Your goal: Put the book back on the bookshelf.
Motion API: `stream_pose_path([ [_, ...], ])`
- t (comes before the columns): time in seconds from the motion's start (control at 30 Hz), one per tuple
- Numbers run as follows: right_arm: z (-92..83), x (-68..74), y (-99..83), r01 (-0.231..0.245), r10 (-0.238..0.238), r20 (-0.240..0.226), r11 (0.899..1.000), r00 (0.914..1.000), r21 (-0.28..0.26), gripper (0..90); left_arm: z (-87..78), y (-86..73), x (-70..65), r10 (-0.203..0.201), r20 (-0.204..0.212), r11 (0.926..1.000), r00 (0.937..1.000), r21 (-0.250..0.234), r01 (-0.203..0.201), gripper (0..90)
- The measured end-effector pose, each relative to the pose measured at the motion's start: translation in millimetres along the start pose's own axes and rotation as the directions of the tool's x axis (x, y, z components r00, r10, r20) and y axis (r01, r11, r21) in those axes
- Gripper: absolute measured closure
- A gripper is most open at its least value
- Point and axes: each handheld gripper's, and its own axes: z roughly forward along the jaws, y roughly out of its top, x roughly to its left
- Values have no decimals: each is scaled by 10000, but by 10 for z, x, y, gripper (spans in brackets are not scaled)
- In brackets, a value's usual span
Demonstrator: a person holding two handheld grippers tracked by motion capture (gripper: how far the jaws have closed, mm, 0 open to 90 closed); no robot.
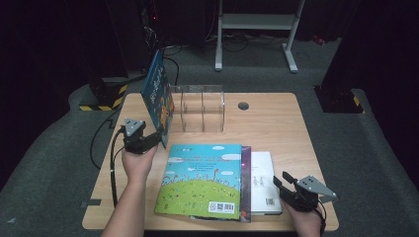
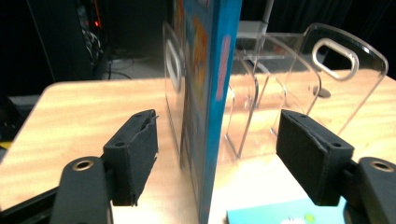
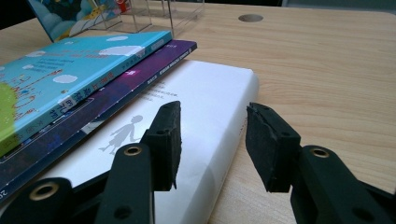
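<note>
High view: white book (image 1: 263, 181) half-covered.

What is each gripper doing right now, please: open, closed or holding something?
Left gripper: open, the upright blue book between its jaws, pads clear of it.
Right gripper: open, holding nothing, over the white book.

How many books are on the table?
4. A blue book stands against the clear acrylic rack. Three lie stacked: the green-and-blue picture book on top, a purple book under it, a white book lowest.
</note>
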Motion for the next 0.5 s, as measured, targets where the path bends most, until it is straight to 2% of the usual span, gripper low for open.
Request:
stream_pose_path([
  [0.1,-3,15,5,109,-109,-11,9999,9999,31,567,-43,-97,15,-77,238,9996,9997,259,70,259],
  [0.23,-5,25,13,177,-177,-21,9998,9998,86,572,-89,-212,30,-204,1204,9967,9925,805,107,244],
  [0.27,-7,27,16,186,-186,-24,9998,9998,85,572,-97,-242,23,-241,1341,9957,9907,921,118,244],
  [0.33,-12,30,23,218,-218,-27,9997,9998,82,577,-120,-339,-5,-67,1531,9921,9882,1251,-126,235],
  [0.5,-18,48,47,359,-358,-37,9991,9994,216,566,-189,-553,-23,-122,1689,9860,9856,1662,-163,231],
])
